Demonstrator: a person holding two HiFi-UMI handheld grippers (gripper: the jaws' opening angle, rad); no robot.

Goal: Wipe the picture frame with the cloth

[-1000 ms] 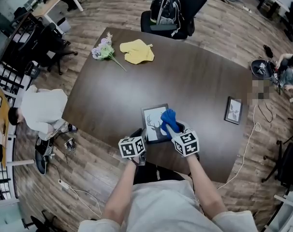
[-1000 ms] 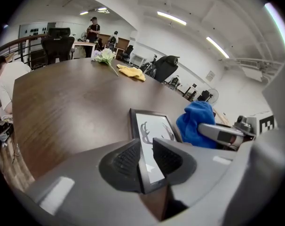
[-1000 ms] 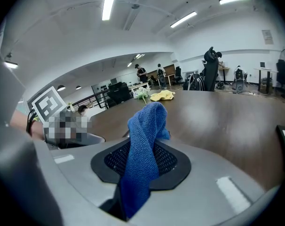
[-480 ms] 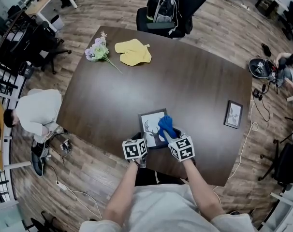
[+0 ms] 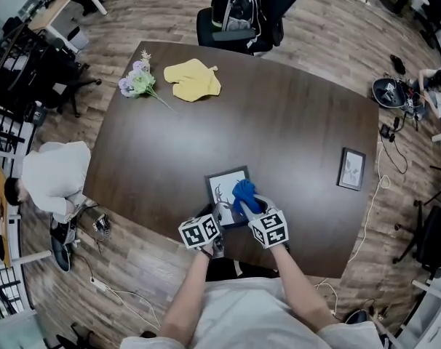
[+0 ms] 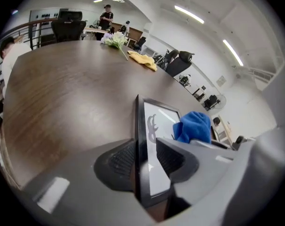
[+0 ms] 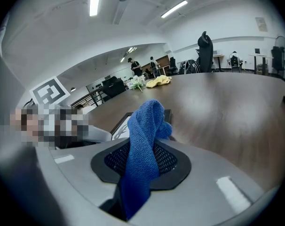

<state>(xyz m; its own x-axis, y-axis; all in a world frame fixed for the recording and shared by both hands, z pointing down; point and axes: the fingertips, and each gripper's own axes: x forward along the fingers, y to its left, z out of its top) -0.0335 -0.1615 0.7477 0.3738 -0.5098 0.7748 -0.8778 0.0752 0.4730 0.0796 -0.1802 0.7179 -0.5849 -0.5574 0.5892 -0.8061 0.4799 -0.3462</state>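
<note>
Head view: picture frame (image 5: 224, 187) lower centre, by table (image 5: 293, 122) near edge; blue cloth (image 5: 242, 193) on its glass.
Left gripper view: left gripper (image 6: 145, 159) jaws just been opening; frame edge between them, judged released.
Right gripper view: right gripper (image 7: 141, 164) clamped on blue cloth.
Advise: re-steady frame, wipe flat, light pressure.
Count: frames two, incl. second frame (image 5: 351, 168); cloths two, incl. yellow cloth (image 5: 193, 78); flower bunch (image 5: 137, 82) one.

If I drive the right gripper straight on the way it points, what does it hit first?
Probably the picture frame: the blue cloth held in the right gripper leads and would press on its glass. Depth is unclear.
</note>
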